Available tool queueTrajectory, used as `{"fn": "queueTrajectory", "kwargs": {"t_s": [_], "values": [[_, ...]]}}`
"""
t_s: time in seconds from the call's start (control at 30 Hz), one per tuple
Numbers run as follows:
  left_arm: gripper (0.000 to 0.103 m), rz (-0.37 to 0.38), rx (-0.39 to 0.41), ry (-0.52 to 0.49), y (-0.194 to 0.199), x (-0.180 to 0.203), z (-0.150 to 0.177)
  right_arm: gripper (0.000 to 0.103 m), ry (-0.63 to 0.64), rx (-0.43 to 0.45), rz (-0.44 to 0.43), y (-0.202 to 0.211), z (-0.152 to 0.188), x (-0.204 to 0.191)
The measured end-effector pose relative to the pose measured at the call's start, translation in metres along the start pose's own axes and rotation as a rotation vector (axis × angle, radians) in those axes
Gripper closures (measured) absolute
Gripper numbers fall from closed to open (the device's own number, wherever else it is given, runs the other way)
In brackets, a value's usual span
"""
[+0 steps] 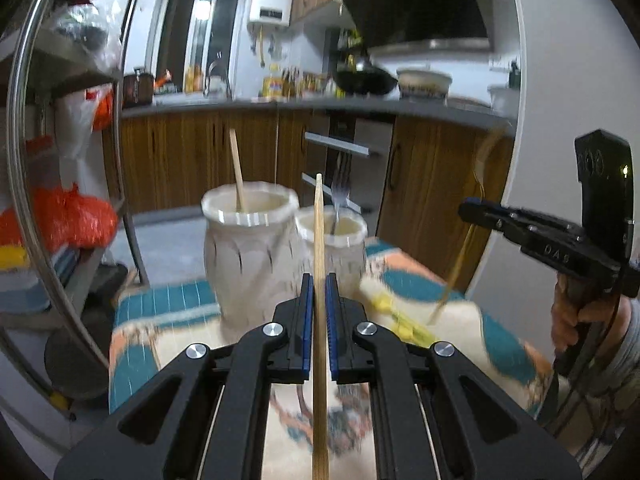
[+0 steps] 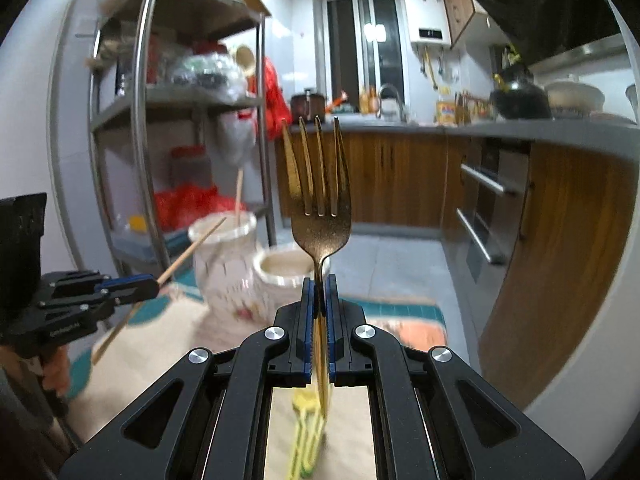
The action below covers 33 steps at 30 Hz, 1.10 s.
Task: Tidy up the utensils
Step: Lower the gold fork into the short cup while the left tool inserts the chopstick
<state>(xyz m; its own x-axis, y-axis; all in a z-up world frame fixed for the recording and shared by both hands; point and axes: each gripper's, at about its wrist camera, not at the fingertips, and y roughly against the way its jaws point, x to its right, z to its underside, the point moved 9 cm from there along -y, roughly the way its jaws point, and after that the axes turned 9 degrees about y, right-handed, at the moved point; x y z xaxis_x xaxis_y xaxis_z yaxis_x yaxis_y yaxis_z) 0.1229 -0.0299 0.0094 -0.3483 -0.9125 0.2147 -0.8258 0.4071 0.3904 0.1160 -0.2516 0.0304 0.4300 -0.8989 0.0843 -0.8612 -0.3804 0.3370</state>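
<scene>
My left gripper [image 1: 319,280] is shut on a wooden chopstick [image 1: 319,240] that points up, just in front of two white ceramic jars. The larger jar [image 1: 248,256] holds another chopstick [image 1: 239,176]. The smaller jar [image 1: 340,248] holds a silver fork [image 1: 340,196]. My right gripper [image 2: 319,284] is shut on a gold fork [image 2: 320,200], tines up, above the table and in front of the smaller jar [image 2: 284,276]. The right gripper [image 1: 480,210] also shows at the right of the left wrist view. The left gripper [image 2: 154,280] shows at the left of the right wrist view.
A patterned cloth [image 1: 168,308] covers the table. A yellow-green utensil [image 2: 306,432] lies on it below the right gripper. A metal shelf rack [image 2: 180,100] with bags stands to the left. Kitchen counter and wooden cabinets [image 2: 400,176] are behind.
</scene>
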Motion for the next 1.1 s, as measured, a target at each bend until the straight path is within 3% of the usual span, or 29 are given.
{"fn": "queueTrajectory", "kwargs": {"t_s": [0.23, 0.5, 0.6, 0.83, 1.1], "values": [[0.097, 0.028, 0.154, 0.089, -0.006, -0.018, -0.079, 0.097, -0.011, 0.076, -0.044, -0.018, -0.054, -0.005], [0.097, 0.08, 0.23, 0.182, -0.031, -0.04, -0.133, 0.097, -0.043, 0.085, -0.08, -0.041, -0.087, -0.004], [0.097, 0.12, 0.24, 0.233, -0.043, -0.046, -0.141, 0.097, -0.046, 0.103, -0.078, -0.046, -0.097, -0.002], [0.097, 0.089, 0.264, 0.257, -0.071, -0.057, -0.141, 0.097, -0.045, 0.146, -0.058, -0.061, -0.113, -0.001], [0.097, 0.016, 0.259, 0.207, -0.089, -0.061, -0.117, 0.097, -0.079, 0.062, -0.04, -0.103, -0.08, 0.005]]}}
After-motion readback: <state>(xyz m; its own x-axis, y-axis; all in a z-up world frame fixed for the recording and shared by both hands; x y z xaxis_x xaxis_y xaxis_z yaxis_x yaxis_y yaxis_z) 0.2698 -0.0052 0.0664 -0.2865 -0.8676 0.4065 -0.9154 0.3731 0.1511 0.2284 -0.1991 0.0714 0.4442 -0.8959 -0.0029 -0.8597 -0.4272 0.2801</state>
